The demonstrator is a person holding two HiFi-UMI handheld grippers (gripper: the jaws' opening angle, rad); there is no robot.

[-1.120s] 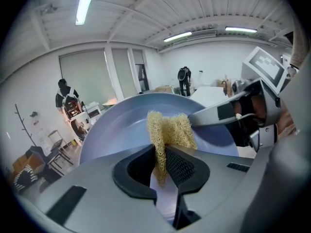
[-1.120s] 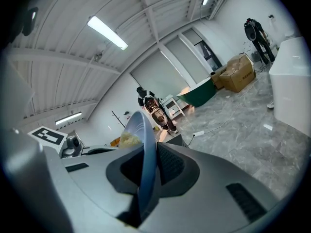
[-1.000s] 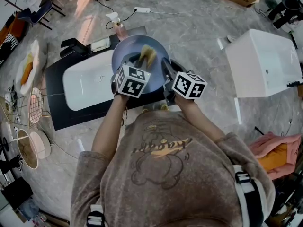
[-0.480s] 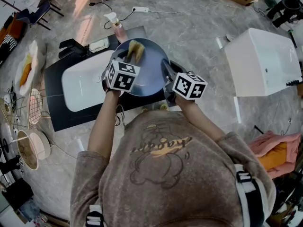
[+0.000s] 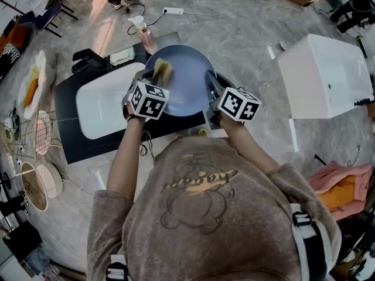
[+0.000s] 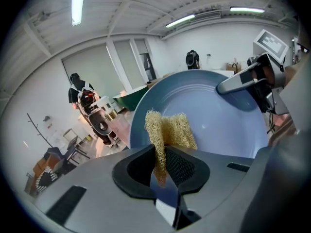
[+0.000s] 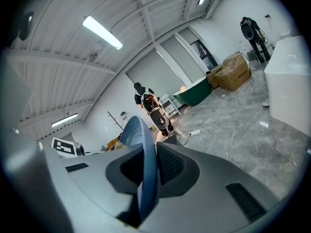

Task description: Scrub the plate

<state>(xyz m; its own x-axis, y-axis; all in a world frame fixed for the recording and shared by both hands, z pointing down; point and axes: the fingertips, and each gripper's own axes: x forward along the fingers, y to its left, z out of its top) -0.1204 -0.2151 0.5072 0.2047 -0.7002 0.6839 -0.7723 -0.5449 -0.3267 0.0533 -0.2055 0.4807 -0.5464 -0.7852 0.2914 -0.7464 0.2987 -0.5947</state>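
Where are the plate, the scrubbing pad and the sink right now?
plate [image 5: 188,82], head view, bare blue centre.
scrubbing pad [image 6: 177,131], left gripper view, yellow fibrous face.
sink [image 5: 101,109], head view, bare white basin floor.

1. In the head view the marker cube of the left gripper [image 5: 155,75] hides from me the near rim of the plate [image 5: 187,81]
2. The lower end of the sponge [image 6: 170,130] disappears between the jaws
3. In the right gripper view the plate stands edge-on, so I cannot see its face
4. The sink [image 5: 102,107] lies partly under the plate
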